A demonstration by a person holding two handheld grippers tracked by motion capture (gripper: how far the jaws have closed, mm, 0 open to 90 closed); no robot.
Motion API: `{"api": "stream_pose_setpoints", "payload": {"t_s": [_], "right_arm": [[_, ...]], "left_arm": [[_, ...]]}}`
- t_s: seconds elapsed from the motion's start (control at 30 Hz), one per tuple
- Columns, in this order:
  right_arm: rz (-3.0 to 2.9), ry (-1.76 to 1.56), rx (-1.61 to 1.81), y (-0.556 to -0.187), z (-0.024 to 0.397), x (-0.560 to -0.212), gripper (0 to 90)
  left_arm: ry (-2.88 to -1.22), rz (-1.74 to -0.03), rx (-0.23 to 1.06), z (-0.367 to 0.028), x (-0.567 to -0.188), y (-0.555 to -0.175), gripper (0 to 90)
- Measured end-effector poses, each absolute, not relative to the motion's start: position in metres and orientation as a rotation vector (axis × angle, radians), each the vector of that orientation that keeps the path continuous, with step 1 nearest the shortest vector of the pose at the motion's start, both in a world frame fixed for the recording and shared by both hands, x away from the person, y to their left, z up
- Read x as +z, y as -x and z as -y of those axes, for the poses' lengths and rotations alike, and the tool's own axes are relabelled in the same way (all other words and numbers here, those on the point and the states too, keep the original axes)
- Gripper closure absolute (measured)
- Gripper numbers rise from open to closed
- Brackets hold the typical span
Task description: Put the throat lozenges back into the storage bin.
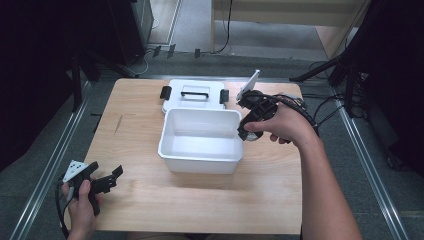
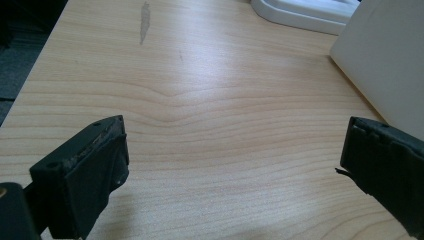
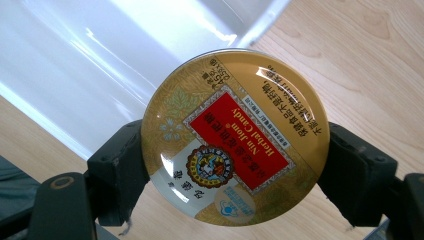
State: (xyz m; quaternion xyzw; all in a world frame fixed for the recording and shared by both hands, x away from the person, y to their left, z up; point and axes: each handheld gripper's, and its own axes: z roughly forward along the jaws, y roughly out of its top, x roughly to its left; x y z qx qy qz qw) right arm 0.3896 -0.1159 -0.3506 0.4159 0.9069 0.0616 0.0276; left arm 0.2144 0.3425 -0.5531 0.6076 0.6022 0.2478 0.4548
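A round gold candy tin (image 3: 235,137) with a red label sits clamped edge to edge between the jaws of my right gripper (image 3: 237,167). In the high view, my right gripper (image 1: 248,132) hovers at the right rim of an open white plastic box (image 1: 172,125) in the middle of the table. The box wall (image 3: 100,55) shows just beyond the tin. The box lid (image 1: 195,95), with a black handle and black latches, lies flat behind the box. My left gripper (image 1: 111,179) rests low at the table's front left, open, nothing between its jaws (image 2: 232,145).
The wooden table (image 1: 150,200) has bare room left of and in front of the box. In the left gripper view, the box side (image 2: 385,60) is at the right and the lid edge (image 2: 305,12) at the top. Floor rails and cables flank the table.
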Motion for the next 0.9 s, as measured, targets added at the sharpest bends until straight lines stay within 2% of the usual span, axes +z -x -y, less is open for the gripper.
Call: {"api": "stream_pose_setpoints", "payload": {"t_s": [0.67,0.9], "right_arm": [[-2.835,-1.183,0.201,-0.389,0.080,-0.349,20.7],[-2.848,-1.032,0.175,-0.386,0.066,-0.357,20.7]], "left_arm": [[-1.497,-1.488,0.610,-0.343,-0.553,-0.215,0.0],[-1.493,-1.487,0.609,-0.343,-0.553,-0.214,0.0]]}}
